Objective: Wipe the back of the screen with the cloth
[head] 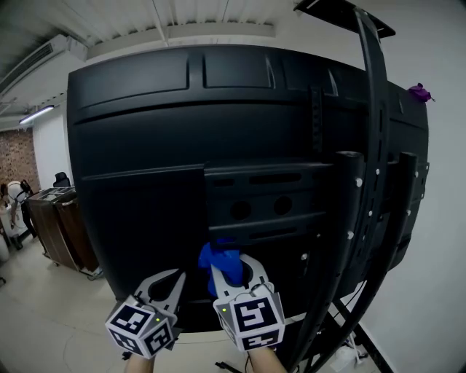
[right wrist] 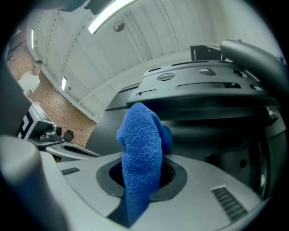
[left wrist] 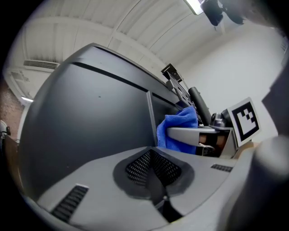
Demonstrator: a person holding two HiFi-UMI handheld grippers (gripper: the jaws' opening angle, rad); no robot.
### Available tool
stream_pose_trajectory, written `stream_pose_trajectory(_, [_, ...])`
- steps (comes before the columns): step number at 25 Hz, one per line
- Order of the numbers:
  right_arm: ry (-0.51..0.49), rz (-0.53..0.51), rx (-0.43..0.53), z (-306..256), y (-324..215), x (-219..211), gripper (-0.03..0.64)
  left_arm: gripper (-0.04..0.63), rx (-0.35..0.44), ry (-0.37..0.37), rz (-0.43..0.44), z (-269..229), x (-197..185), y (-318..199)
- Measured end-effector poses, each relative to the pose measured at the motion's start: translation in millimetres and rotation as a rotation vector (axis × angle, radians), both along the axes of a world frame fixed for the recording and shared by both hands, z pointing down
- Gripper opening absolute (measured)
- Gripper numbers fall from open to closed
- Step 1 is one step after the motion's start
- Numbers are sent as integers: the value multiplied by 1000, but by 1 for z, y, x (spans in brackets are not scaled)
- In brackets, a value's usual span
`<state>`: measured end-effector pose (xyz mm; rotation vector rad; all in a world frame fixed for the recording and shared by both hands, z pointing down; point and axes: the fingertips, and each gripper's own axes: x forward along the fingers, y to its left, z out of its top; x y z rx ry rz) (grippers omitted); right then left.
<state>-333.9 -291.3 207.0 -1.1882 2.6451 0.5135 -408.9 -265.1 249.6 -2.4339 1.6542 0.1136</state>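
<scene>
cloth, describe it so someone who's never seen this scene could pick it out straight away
A large black screen fills the head view, its back facing us. Low at its middle, just below the raised panel with two round holes, the right gripper pinches the cloth in its tongs. It is the only bright blue, fuzzy thing amid black plastic and grey tongs.

A brick wall (head: 16, 156) is seen at the far left; a dark wooden cabinet (head: 64, 226) is placed near it on the pale floor (head: 44, 306), with a person (head: 14, 198) just beside; a lit tube lamp (head: 36, 114) is fixed under the white ceiling (head: 109, 18); a small purple object (head: 419, 92) is seen at the upper right.
</scene>
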Motion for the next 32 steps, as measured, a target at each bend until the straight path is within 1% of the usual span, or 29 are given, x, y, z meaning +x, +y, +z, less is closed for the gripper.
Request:
stream_pose_trajectory(4, [-26, 74, -25, 4, -13, 39, 63, 8, -4, -11, 53, 3, 30, -8])
stream_pose_trajectory(7, [-38, 104, -48, 6, -20, 55, 63, 8, -8, -10, 70, 4, 41, -10])
stream_pose_trajectory(11, [-10, 100, -41, 10, -19, 50, 63, 8, -13, -14, 62, 7, 41, -10])
stream_pose_trajectory(13, [17, 91, -19, 10, -10, 38, 63, 8, -8, -10, 53, 7, 37, -10])
stream_pose_trajectory(15, [20, 60, 4, 5, 6, 22, 63, 8, -1, -16, 40, 7, 28, -8])
stream_pose_trajectory(17, [-1, -11, 15, -1, 26, 1, 63, 8, -1, -16, 0, 9, 12, -1])
stream_pose_trajectory(20, [2, -140, 22, 1, 53, -39, 63, 8, -13, 21, -88, 17, -24, 17])
stream_pose_trajectory(22, [8, -217, 15, 9, 65, -70, 63, 8, -17, 33, -143, 23, -51, 30])
stream_pose_trajectory(24, [7, -287, -5, 21, 75, -103, 63, 8, -19, 26, -205, 30, -80, 41])
stream_pose_trajectory(27, [16, -360, -16, 41, 84, -153, 63, 8, -25, -19, -313, 37, -120, 59])
stream_pose_trajectory(29, [29, -403, -19, 54, 88, -186, 63, 8, -46, -32, -388, 45, -147, 71])
stream_pose_trajectory(30, [34, -424, -28, 60, 91, -201, 63, 8, -59, -24, -415, 51, -162, 76])
stream_pose_trajectory(32, [41, -459, -58, 71, 94, -227, 63, 8, -84, 19, -446, 65, -189, 84])
